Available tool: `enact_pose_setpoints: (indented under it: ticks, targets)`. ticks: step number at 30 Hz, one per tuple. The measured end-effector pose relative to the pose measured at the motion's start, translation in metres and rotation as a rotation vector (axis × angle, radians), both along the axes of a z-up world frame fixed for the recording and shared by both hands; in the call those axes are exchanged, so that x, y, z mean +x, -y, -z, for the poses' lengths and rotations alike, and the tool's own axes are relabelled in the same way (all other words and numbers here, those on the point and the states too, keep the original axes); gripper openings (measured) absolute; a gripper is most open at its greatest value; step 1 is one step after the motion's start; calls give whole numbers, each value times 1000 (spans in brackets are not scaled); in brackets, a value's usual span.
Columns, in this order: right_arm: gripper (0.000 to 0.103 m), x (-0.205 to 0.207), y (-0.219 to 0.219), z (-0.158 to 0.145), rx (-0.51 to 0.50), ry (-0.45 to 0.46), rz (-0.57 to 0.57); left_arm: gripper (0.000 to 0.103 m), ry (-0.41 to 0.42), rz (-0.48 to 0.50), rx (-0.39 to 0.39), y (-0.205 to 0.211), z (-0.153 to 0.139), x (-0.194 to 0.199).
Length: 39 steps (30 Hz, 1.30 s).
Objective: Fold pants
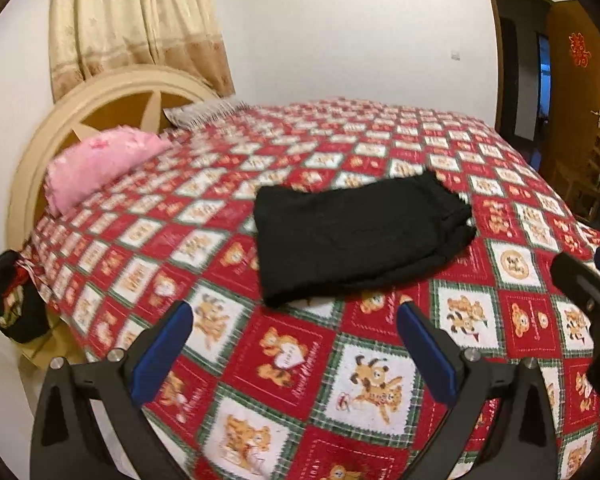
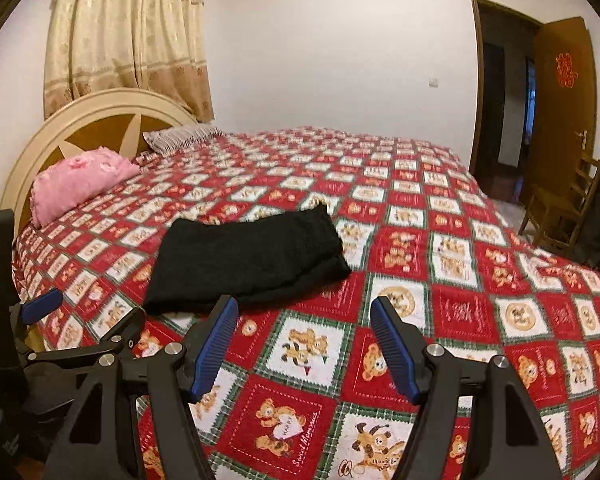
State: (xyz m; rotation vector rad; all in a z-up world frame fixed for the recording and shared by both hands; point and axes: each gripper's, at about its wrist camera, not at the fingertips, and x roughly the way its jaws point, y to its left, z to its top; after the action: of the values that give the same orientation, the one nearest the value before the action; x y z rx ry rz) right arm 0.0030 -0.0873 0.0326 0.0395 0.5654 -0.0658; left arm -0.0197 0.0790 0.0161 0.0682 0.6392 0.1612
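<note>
Black pants (image 1: 360, 236) lie folded into a compact rectangle on the red patchwork bedspread (image 1: 292, 380); the right wrist view shows the same pants (image 2: 248, 260) just beyond the fingertips. My left gripper (image 1: 296, 312) hovers open above the quilt, short of the pants' near edge, with nothing between its blue pads. My right gripper (image 2: 304, 306) is also open and empty, held above the bedspread (image 2: 460, 320) to the right of the pants. The right gripper (image 1: 584, 276) shows at the right edge of the left wrist view, and the left gripper (image 2: 44, 304) at the left edge of the right wrist view.
A pink pillow (image 1: 100, 168) and a striped pillow (image 1: 204, 114) lie by the round headboard (image 1: 40, 140). Dark clothes (image 1: 12, 296) hang off the bed's left corner. A wooden chair (image 2: 560, 208) and an open door (image 2: 560, 112) stand at the right.
</note>
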Motion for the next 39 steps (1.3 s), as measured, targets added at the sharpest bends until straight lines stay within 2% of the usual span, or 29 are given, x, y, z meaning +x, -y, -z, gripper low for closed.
enact_pose_setpoints:
  ticks: [4, 8, 11, 22, 39]
  targets:
    - [70, -14, -1, -22, 9, 72, 6, 103, 51, -31, 10, -7, -20, -10]
    - [71, -31, 0, -43, 27, 149, 14, 103, 97, -67, 53, -10, -32, -16]
    - [77, -38, -3, -49, 8, 177, 15, 103, 93, -63, 57, -10, -33, -18]
    - [77, -35, 13, -37, 71, 134, 44, 103, 54, -53, 48, -3, -31, -19]
    - [77, -33, 16, -33, 81, 125, 48, 103, 34, -77, 73, -2, -27, -14]
